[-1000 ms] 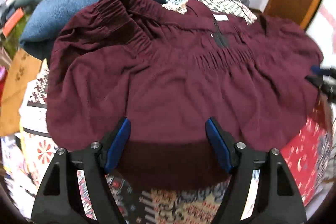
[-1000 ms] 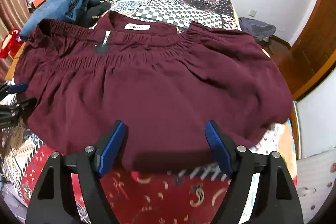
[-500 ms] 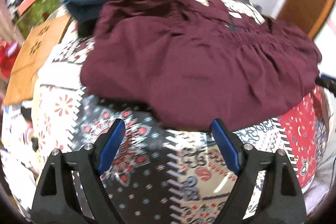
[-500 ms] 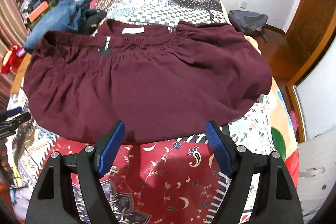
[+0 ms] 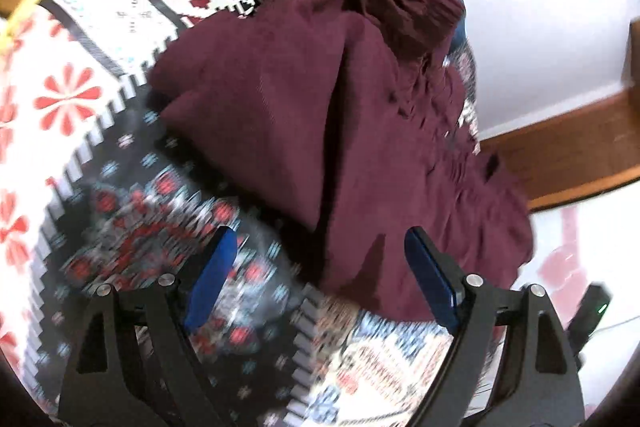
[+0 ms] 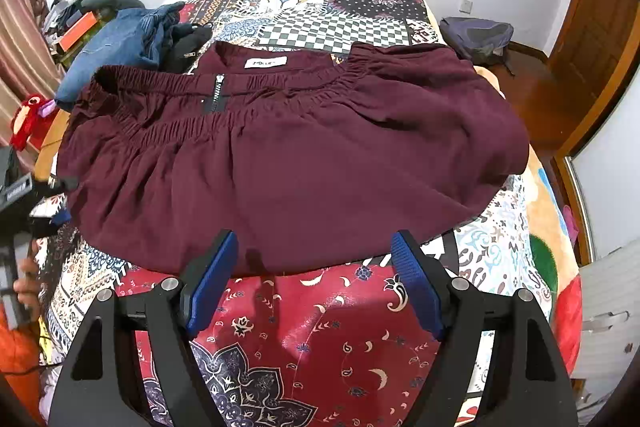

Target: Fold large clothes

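A maroon garment with an elastic waistband, a zip and a white label lies spread flat on the patterned bedspread. My right gripper is open at its near hem, and the pads do not press the cloth. In the blurred, tilted left wrist view the same garment is seen from its left side, bunched at the waistband. My left gripper is open over the bedspread. A corner of the hem lies between its fingers, apart from the pads.
A blue denim garment and a black item lie behind the maroon one. A backpack sits on the floor by a wooden door. Clutter and a red toy are at the left, and a hand shows at the left edge.
My left gripper has come off the hem, swung round to the garment's left side and rolled, its jaws a little wider. The right gripper now shows bedspread below the hem.
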The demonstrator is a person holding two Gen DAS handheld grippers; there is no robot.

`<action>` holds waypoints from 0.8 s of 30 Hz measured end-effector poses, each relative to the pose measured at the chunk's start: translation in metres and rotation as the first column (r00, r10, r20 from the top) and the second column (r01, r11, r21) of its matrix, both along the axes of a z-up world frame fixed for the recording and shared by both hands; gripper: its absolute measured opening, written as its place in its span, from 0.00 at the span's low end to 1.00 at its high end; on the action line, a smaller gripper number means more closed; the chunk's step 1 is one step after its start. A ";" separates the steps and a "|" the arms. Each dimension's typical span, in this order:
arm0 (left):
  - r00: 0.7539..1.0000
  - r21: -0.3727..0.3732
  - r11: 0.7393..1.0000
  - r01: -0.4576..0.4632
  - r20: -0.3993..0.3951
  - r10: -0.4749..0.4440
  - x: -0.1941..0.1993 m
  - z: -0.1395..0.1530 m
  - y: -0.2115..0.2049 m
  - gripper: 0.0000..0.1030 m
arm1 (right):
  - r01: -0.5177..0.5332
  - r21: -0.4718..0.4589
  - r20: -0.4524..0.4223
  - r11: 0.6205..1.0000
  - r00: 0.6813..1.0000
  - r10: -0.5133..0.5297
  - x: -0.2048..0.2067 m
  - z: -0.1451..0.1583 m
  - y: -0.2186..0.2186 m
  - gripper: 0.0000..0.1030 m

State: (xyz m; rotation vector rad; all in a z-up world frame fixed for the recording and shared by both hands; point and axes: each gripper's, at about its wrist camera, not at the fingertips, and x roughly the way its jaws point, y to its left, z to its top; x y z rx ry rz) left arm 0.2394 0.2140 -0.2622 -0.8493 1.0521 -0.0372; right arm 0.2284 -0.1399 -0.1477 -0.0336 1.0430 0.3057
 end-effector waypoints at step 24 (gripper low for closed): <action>0.959 0.156 0.983 -0.094 0.278 0.048 -0.002 0.081 0.000 0.20 | -0.052 0.108 0.059 0.993 0.997 0.046 0.015 0.037 0.059 0.74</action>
